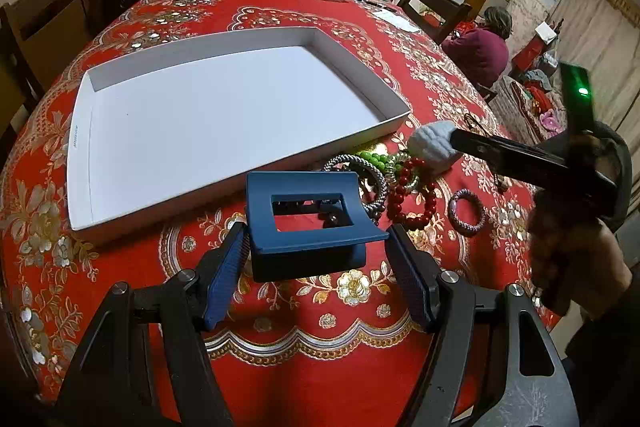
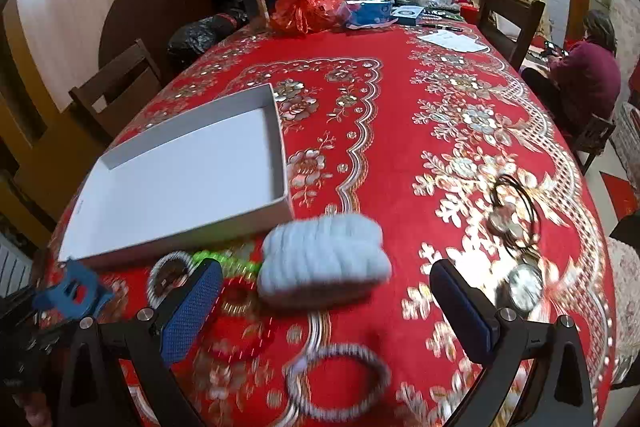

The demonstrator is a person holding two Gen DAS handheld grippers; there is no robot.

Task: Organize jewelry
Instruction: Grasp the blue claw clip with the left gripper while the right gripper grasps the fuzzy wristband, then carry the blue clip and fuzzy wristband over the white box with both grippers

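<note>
Sorting looks barely begun: white tray (image 1: 80,163) bare; left gripper (image 1: 316,259) spread wide around blue hair claw (image 1: 308,223), must close; right gripper (image 2: 326,303) wide, hovering near bracelets (image 1: 400,187).

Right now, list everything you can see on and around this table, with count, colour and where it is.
Box: one, white, shallow and open, nothing inside, on the tablecloth.
Hair claw clip: one, dark blue, between the left gripper's open fingers, contact unclear.
Scrunchie: one, pale blue, fluffy, right of the box's near corner.
Bead bracelets: several, red, green and silver-grey, piled beside the scrunchie.
Woven bracelet: one, lilac-grey, apart from the pile.
Black hair ties: a few, with a silvery pendant, farther right.
Tablecloth: one, red with gold flowers.
Clutter: bags, bottle, papers at the far end.
Seated person: one, maroon top.
Left gripper: open.
Right gripper: open, above the bracelets.
</note>
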